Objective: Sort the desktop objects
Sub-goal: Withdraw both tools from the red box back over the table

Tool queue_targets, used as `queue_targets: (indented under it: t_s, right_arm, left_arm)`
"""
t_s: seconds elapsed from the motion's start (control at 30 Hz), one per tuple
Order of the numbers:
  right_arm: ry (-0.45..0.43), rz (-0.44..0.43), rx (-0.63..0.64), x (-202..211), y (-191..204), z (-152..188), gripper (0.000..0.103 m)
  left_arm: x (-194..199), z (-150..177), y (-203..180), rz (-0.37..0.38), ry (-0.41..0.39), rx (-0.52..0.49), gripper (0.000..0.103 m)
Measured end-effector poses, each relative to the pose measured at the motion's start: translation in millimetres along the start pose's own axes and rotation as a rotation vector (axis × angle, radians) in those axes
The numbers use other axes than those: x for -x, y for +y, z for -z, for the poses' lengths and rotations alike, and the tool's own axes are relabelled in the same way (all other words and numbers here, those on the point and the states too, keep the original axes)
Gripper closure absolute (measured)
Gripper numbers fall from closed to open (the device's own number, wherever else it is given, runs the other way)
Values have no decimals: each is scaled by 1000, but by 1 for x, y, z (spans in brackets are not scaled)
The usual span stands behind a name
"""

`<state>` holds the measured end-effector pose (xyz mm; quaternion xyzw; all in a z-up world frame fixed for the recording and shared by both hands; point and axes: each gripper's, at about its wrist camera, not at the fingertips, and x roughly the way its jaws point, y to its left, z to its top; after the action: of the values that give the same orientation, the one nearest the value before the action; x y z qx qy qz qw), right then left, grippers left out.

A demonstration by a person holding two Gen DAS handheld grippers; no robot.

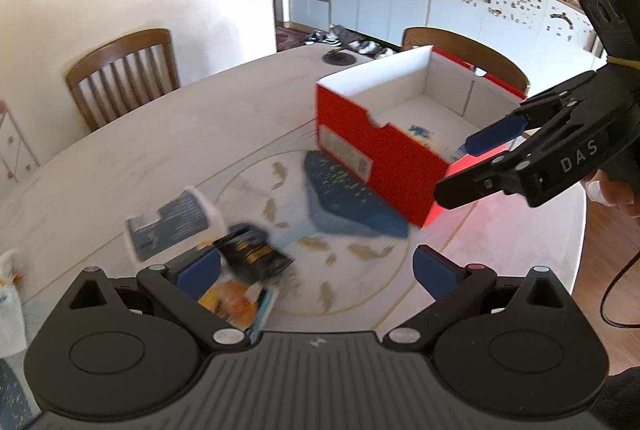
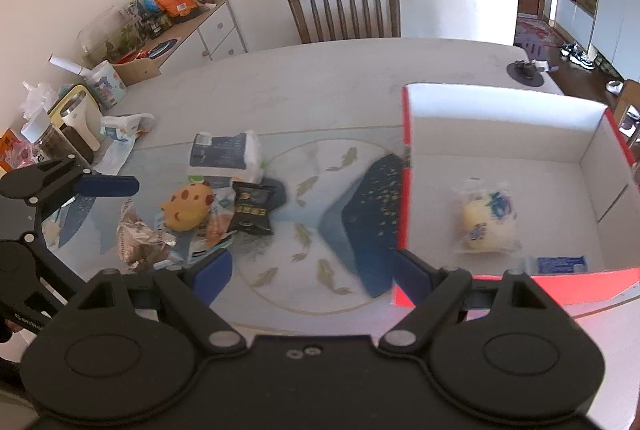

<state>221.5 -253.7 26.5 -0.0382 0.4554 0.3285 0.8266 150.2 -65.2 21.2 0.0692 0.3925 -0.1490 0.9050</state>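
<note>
A red cardboard box (image 1: 384, 166) with a white inside stands on the table; in the right wrist view the box (image 2: 500, 122) holds a wrapped yellow bun (image 2: 486, 226) and a blue packet (image 2: 560, 264). A pile of snack packets lies left of it: a white-and-navy pack (image 2: 224, 154), a black pack (image 2: 254, 208), a yellow cookie toy (image 2: 188, 208), a crumpled foil bag (image 2: 138, 240). My left gripper (image 1: 316, 270) is open and empty above the pile. My right gripper (image 2: 310, 276) is open and empty at the box's near left corner.
A dark blue speckled cloth (image 2: 368, 218) lies against the box's left side on a fish-pattern mat (image 2: 308, 186). Wooden chairs (image 2: 344, 6) stand at the far edge. Jars, a kettle and bags (image 2: 76, 122) crowd the table's left end.
</note>
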Motion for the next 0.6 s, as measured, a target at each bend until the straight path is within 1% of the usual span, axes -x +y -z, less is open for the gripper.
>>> queue_targets:
  t_s: [0.27, 0.6]
  right_arm:
    - [16, -3, 18, -19, 30, -1, 16]
    - [51, -6, 28, -48, 50, -8, 16]
  left_arm:
    - [14, 27, 32, -40, -7, 37, 0]
    - [17, 55, 65, -87, 7, 80, 0]
